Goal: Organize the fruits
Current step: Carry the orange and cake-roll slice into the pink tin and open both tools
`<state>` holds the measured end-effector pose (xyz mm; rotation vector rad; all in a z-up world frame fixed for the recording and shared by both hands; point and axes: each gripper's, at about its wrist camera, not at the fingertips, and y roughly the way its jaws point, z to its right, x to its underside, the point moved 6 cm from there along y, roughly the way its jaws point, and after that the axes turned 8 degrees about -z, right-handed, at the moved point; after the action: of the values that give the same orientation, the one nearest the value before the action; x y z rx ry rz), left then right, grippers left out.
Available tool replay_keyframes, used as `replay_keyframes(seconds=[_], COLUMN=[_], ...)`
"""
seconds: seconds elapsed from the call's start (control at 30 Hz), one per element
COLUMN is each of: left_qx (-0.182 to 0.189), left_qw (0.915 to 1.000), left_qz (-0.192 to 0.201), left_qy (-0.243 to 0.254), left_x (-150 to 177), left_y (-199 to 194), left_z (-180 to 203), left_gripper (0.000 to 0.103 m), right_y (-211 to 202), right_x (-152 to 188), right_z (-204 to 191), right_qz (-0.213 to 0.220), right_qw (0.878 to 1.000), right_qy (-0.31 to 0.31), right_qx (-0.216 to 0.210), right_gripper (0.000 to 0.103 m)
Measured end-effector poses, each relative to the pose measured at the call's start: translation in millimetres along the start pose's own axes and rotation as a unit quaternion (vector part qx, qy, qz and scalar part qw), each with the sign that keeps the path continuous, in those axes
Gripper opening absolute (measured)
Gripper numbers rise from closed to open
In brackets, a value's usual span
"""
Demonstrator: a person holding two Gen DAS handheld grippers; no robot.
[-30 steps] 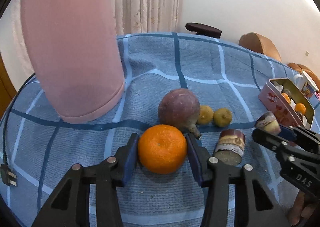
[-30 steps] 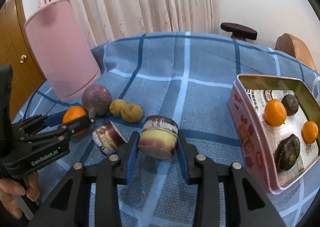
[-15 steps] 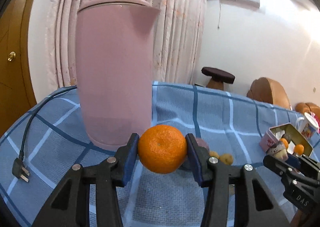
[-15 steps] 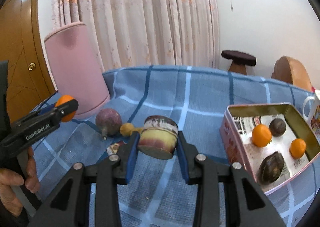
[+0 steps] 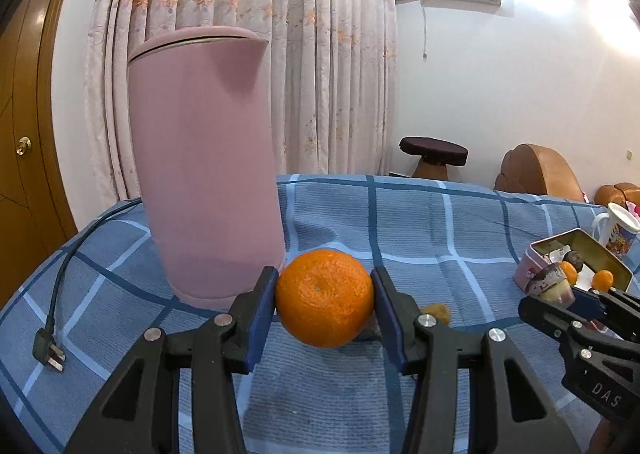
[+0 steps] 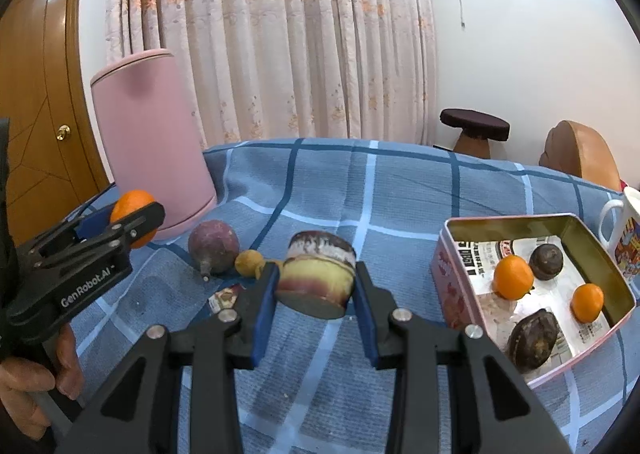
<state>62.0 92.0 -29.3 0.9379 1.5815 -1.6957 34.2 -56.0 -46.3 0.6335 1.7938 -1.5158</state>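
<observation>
Both grippers have risen off the cloth since a second ago, each carrying its load with it.

From the left wrist view, the left gripper (image 5: 324, 300) has its blue pads clamped on both sides of an orange (image 5: 324, 298), held clear above the blue checked tablecloth (image 5: 440, 222). A tall pink kettle (image 5: 204, 174) stands just behind and to the left, with its black plug (image 5: 48, 346) lying on the cloth at the left edge. A small yellowish fruit (image 5: 437, 312) peeks out just right of the orange. At the far right the right gripper (image 5: 560, 296) holds its cut fruit piece (image 5: 550, 286), with the tin (image 5: 580, 254) beyond it.

From the right wrist view, the right gripper (image 6: 316, 286) is closed on the cut fruit piece (image 6: 318, 274), a stubby cylinder with a dark rim and pale yellowish flesh, lifted above the cloth. The open tin (image 6: 452, 266) sits to the right, holding two small oranges (image 6: 513, 277) and two dark fruits (image 6: 534, 338). A round purple fruit (image 6: 214, 248) and a small yellow one (image 6: 248, 262) lie on the cloth to the left. The left gripper (image 6: 132, 220) shows at the far left, with the orange (image 6: 130, 206) between its jaws, gripped by a hand (image 6: 28, 386).
</observation>
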Motion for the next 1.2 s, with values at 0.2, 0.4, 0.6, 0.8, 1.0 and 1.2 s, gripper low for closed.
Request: replay_keyframes(seconds=[0.2,0.4,0.6,0.8,1.0,1.2], left_qx=[-0.003,-0.004,0.001,0.009,0.021,0.031], left_qw=[1.0,1.0,1.0,0.9999,0.9996,0.9991], left_qz=[0.001,0.004,0.003,0.0,-0.004,-0.007], left_qy=[-0.005,-0.002,0.001,0.005,0.015,0.029], left_x=[4.0,8.9,10.5,11.5,11.4,10.0], left_y=[-4.2,-9.7,-11.2,-10.5,-9.4,-7.8], left_z=[11.6,29.8,46.5,66.5,93.3,118.8], left_gripper=[0.049,0.049,0.049,0.049,0.049,0.049], right_y=[-7.8,-14.2,-22.0,-24.9,-27.8,-31.7], right_x=[3.2,5.2,6.5,7.9,10.0,10.6], right_z=[7.0,15.6,28.1,47.8,73.6,95.2], right_qz=[0.007,0.011,0.017,0.015,0.013,0.014], right_qw=[1.0,1.0,1.0,1.0,0.999,0.998], right_qy=[-0.001,0.001,0.006,0.008,0.02,0.023], right_qx=[0.0,0.001,0.003,0.023,0.042,0.057], right_gripper=[0.039,0.039,0.039,0.039,0.039,0.039])
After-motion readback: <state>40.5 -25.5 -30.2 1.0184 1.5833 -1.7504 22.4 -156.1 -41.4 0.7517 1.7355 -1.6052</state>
